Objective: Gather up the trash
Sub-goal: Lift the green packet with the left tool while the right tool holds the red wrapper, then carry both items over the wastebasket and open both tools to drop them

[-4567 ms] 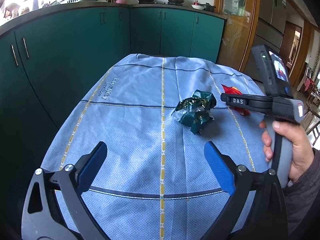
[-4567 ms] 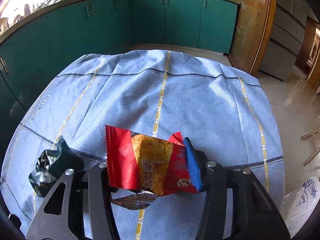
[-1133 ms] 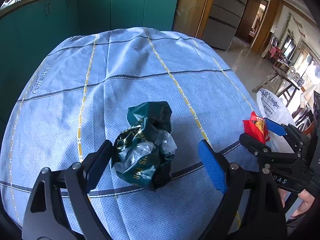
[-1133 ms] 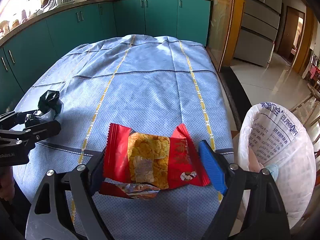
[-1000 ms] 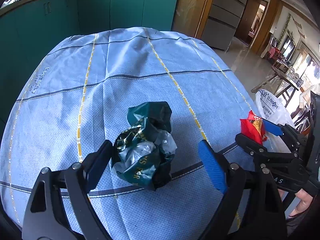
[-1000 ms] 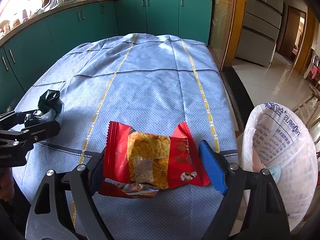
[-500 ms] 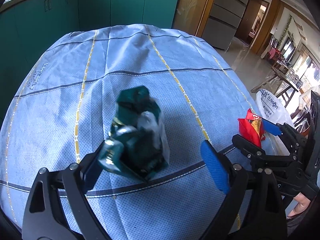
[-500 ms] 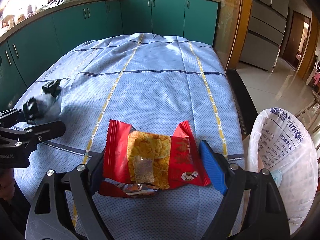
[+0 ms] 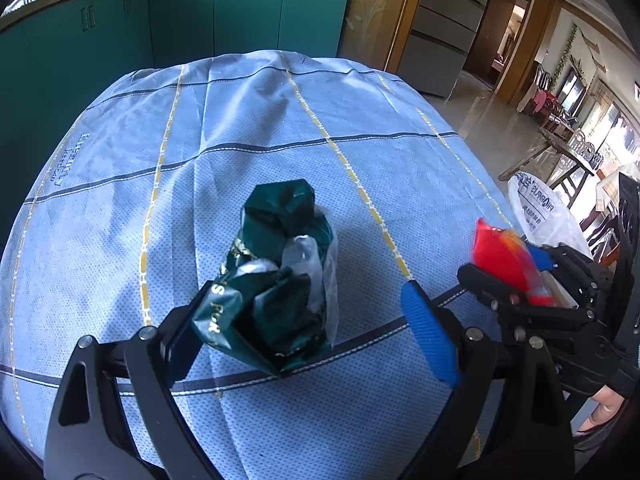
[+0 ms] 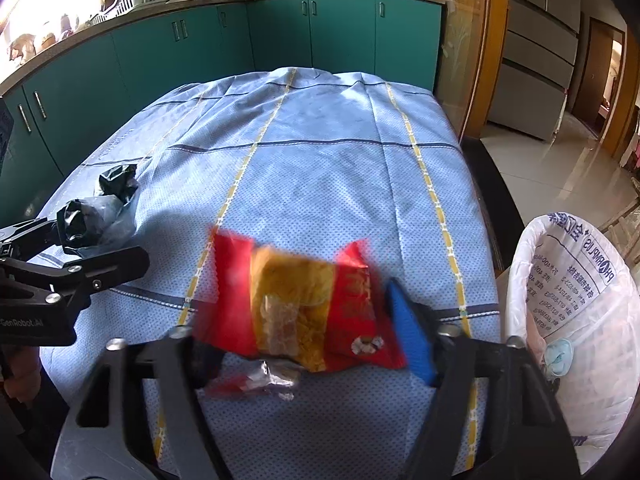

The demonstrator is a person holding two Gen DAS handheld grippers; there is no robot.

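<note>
A crumpled dark green wrapper (image 9: 280, 280) stands on the blue tablecloth (image 9: 240, 120) between the fingers of my left gripper (image 9: 308, 312). It leans on the left finger, and the blue pad (image 9: 424, 328) on the right stands well clear of it, so this gripper is open. My right gripper (image 10: 300, 320) holds a red and yellow snack wrapper (image 10: 296, 304) above the cloth. Its jaws are closing on the wrapper, which looks blurred. A silvery scrap (image 10: 272, 380) hangs under it. In the left wrist view the right gripper (image 9: 516, 276) with the red wrapper (image 9: 500, 256) is at the table's right edge.
A white plastic bag (image 10: 580, 320) stands open on the floor just past the table's right edge, with some trash inside. Green cabinets (image 10: 200, 52) run behind and to the left of the table. A person's hand (image 9: 604, 412) holds the right gripper's handle.
The green wrapper has tipped up against the left finger of the left gripper. The right gripper's fingers have drawn closer together on the red wrapper, squeezing it.
</note>
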